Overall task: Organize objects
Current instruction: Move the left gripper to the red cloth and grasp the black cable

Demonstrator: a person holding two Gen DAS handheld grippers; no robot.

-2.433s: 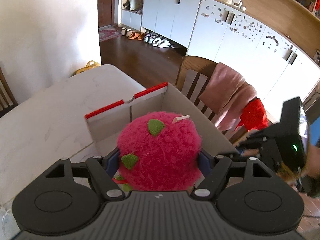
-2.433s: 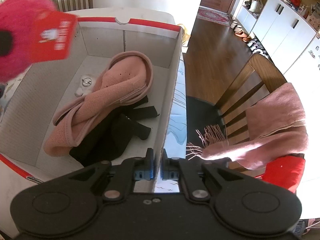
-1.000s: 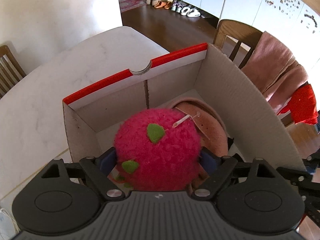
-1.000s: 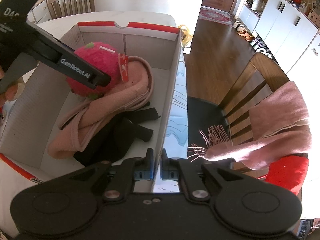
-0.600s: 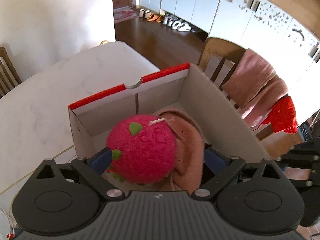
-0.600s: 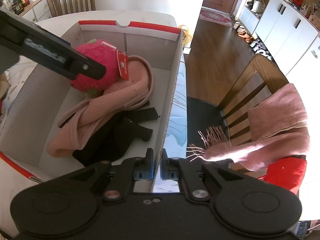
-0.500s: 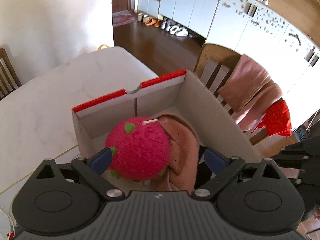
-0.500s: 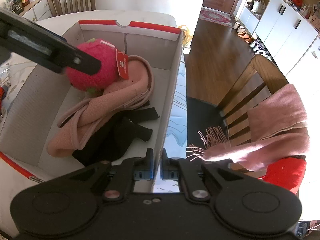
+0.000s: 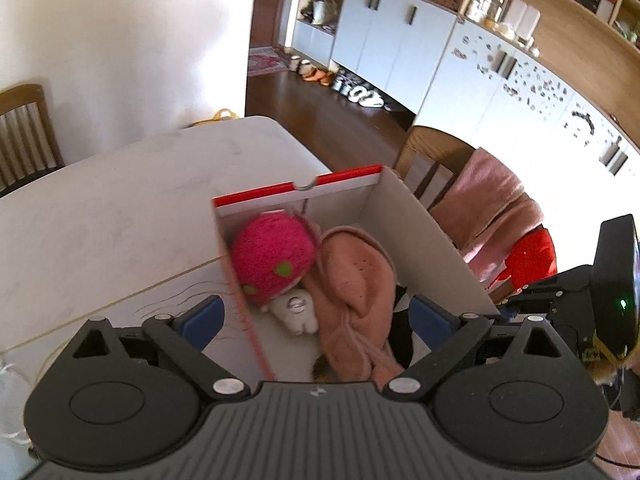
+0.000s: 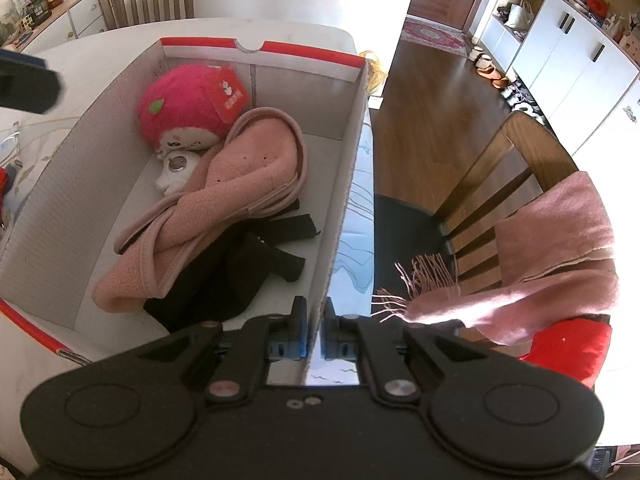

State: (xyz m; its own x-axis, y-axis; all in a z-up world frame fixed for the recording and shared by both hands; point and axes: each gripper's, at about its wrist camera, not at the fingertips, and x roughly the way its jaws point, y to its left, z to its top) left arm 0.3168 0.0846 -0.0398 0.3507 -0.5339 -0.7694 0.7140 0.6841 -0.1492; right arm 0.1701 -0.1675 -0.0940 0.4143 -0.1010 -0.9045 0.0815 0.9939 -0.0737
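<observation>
Your plush toy [image 10: 188,108] is in the cardboard box [image 10: 352,152], wedged in the far corner against the end wall, its pale body tucked under the pink top. It leans on the pink garment [image 10: 224,204], which lies over a black garment [image 10: 240,268] nearer you. That corner spot looks deliberate: two walls and the soft pile keep a round toy from rolling.

Your right gripper [image 10: 316,332] has its jaws together, clamped on the box's side wall at the near end. My read is you're pinning the box so it won't slide on the table [image 9: 120,200] during drops. It points steeply down, planted on the rim.

Your left gripper [image 9: 316,316] is above the box, jaws wide apart with nothing between the pads; the blue pads straddle the box's other long wall in view without touching it. It tilts down at the contents, clear of the toy.

A pink scarf [image 10: 552,248] hangs on the chair [image 10: 516,140] beside the box, likely a next candidate.
</observation>
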